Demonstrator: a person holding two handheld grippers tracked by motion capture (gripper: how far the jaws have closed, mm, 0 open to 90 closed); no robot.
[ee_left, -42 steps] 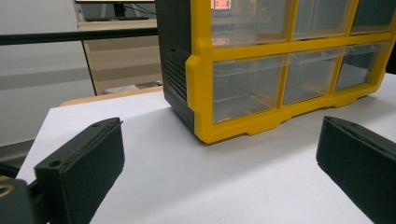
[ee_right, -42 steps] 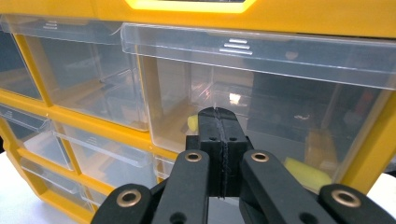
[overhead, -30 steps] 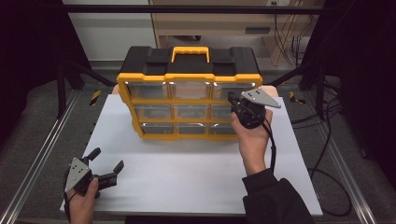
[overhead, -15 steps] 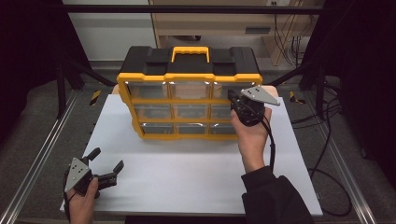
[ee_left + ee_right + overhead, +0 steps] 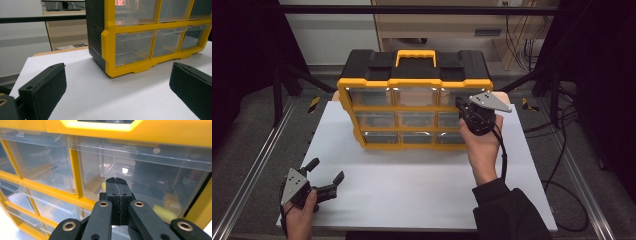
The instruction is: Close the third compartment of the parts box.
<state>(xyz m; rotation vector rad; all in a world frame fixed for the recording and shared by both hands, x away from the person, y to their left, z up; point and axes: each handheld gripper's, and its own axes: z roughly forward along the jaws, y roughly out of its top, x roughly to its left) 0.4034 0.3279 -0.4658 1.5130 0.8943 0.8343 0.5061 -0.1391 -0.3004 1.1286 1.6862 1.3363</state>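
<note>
A yellow and black organizer box [image 5: 414, 107] with clear drawers stands upright at the back of the white tabletop [image 5: 412, 190]. My right gripper [image 5: 459, 103] is held up against its top right drawer [image 5: 451, 95], jaws pressed together with nothing visible between them. In the right gripper view the shut right gripper [image 5: 117, 181] points at that drawer [image 5: 155, 167], which holds small pale yellow pieces [image 5: 162, 212]. My left gripper [image 5: 327, 169] rests near the table's front left corner, open and empty. In the left gripper view the left gripper [image 5: 117, 72] faces the box's lower left corner [image 5: 110, 45].
Metal frame rails run along the table's left [image 5: 252, 175] and right [image 5: 579, 175] sides. Cables [image 5: 562, 150] lie on the floor at the right. A wooden bench [image 5: 432, 25] stands behind the box.
</note>
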